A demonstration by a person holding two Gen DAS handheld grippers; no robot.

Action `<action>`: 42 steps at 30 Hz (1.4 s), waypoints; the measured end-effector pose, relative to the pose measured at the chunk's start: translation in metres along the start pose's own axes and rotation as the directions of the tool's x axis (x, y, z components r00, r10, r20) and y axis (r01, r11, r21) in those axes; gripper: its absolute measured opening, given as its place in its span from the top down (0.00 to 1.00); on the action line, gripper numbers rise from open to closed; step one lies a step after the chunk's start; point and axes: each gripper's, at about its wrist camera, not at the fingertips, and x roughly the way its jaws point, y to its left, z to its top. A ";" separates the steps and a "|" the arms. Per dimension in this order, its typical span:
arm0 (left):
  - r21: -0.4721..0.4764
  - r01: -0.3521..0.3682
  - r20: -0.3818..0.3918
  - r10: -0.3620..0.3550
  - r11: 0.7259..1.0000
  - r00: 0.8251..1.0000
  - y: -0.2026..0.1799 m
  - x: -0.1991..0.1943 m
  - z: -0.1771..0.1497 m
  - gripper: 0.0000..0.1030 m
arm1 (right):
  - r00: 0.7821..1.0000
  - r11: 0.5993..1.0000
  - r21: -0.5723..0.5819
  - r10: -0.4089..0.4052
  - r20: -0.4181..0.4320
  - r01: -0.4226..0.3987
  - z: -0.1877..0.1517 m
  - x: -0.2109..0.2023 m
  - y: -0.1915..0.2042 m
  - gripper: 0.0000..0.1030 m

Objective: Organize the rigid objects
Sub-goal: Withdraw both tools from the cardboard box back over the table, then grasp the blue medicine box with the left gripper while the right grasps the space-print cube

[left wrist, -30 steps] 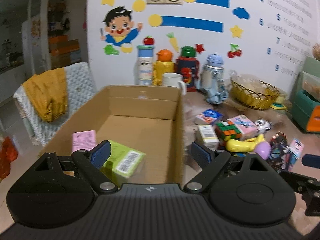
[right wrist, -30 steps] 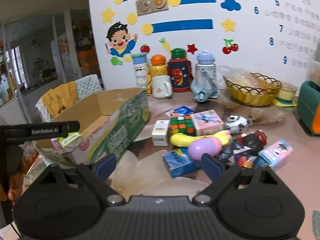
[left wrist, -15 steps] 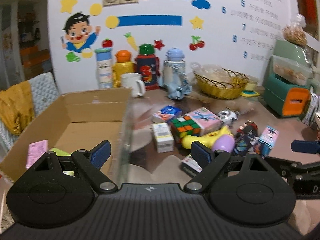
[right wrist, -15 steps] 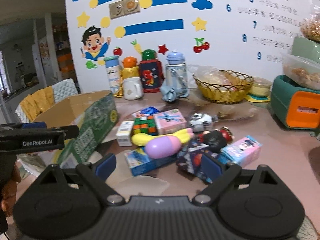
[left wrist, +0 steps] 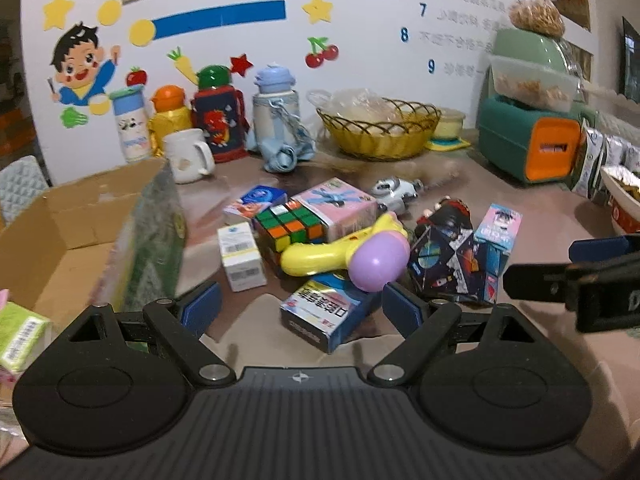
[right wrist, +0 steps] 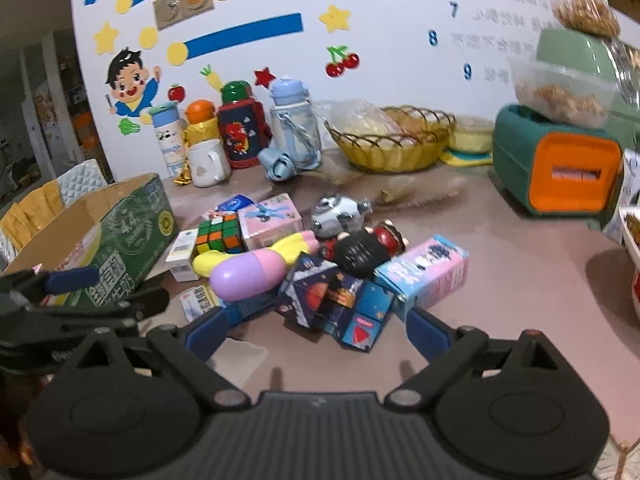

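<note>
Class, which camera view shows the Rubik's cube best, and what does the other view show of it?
The left wrist view: the Rubik's cube sits near mid-frame with its top and two sides visible. The right wrist view shows it smaller, left of centre, mainly one coloured face, its lower edge hidden by the yellow toy.

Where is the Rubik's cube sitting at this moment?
In the left wrist view the Rubik's cube sits on the table just right of the cardboard box, between the small white box and the pink box.

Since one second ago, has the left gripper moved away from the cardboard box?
Yes. The left gripper swung rightward: the cardboard box now sits at the left edge, and the open fingers frame the blue carton in the toy pile.
</note>
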 end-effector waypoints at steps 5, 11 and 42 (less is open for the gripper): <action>0.027 0.027 -0.018 -0.026 0.999 0.999 -0.003 0.027 -0.008 0.00 | 0.998 0.995 0.094 0.049 -0.039 -0.045 0.000 0.015 -0.010 0.05; 0.049 0.051 -0.022 -0.050 0.997 0.999 -0.002 0.056 -0.013 0.00 | 0.992 0.973 0.216 0.097 -0.080 -0.078 0.000 0.041 -0.021 0.05; 0.013 0.143 -0.092 -0.142 0.990 0.986 -0.005 0.105 -0.012 0.11 | 0.992 0.981 0.172 0.101 -0.075 -0.087 0.011 0.111 -0.026 0.09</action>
